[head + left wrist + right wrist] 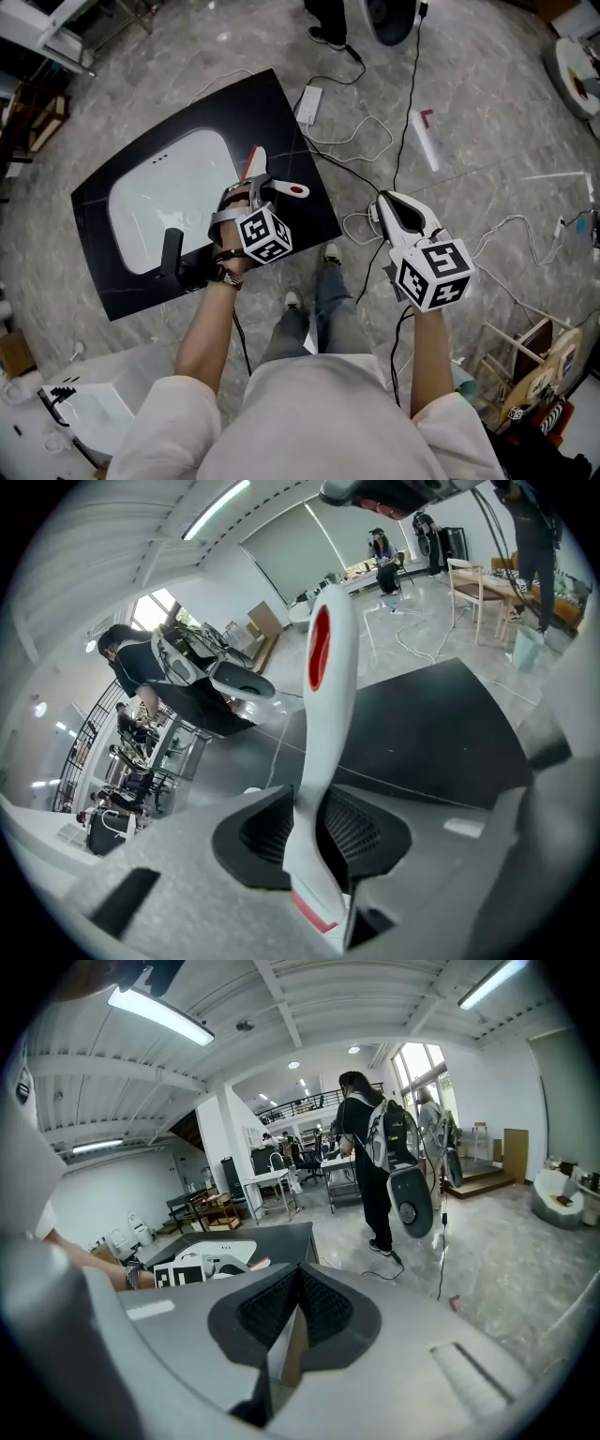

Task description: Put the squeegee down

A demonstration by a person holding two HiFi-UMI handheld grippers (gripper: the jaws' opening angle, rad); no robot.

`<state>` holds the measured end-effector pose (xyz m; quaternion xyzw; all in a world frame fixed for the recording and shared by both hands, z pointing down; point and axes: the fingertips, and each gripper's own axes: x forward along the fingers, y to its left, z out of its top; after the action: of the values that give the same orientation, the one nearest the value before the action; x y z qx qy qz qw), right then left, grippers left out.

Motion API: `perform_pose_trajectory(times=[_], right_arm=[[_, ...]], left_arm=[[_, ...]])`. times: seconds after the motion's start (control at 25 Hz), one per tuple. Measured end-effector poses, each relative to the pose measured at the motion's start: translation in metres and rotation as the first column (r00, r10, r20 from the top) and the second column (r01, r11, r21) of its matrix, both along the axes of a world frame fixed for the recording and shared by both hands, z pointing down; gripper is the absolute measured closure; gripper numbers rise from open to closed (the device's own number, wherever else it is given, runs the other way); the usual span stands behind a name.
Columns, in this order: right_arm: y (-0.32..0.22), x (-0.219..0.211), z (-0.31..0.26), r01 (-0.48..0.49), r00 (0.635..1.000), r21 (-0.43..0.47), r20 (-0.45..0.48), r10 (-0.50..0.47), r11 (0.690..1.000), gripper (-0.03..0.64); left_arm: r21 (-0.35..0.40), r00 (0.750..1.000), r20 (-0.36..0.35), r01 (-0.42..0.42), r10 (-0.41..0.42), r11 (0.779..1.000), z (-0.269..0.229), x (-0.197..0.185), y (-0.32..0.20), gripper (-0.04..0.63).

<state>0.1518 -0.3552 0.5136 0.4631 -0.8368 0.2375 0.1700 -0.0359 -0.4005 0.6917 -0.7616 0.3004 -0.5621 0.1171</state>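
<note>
The squeegee (281, 187) is white with a red oval on its handle and a red blade end. It lies over the right edge of the black worktop (281, 112), which holds a white sink (169, 197). My left gripper (251, 192) points down at it. In the left gripper view the squeegee handle (323, 714) stands upright between the jaws of that gripper (314, 832). It leans on the left pad, with a dark gap to the right pad. My right gripper (398, 211) hovers over the floor to the right, shut and empty (298, 1279).
A black faucet (172, 251) stands at the sink's near edge. Cables, a white power strip (309, 101) and a white tube (424, 141) lie on the grey floor. A wooden rack (534, 366) stands at the lower right. A person with a backpack (375, 1147) stands beyond.
</note>
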Motion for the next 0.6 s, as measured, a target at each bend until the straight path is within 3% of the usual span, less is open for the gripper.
perform_pose_trajectory(times=[0.6], right_arm=[[-0.0057,0.0062,0.0067,-0.038,0.999,-0.029,0.025,0.039,0.999,0.611]], left_arm=[[-0.078,0.999,-0.038,-0.035,0.032,0.996,0.0027,0.0076,-0.0003,0.476]])
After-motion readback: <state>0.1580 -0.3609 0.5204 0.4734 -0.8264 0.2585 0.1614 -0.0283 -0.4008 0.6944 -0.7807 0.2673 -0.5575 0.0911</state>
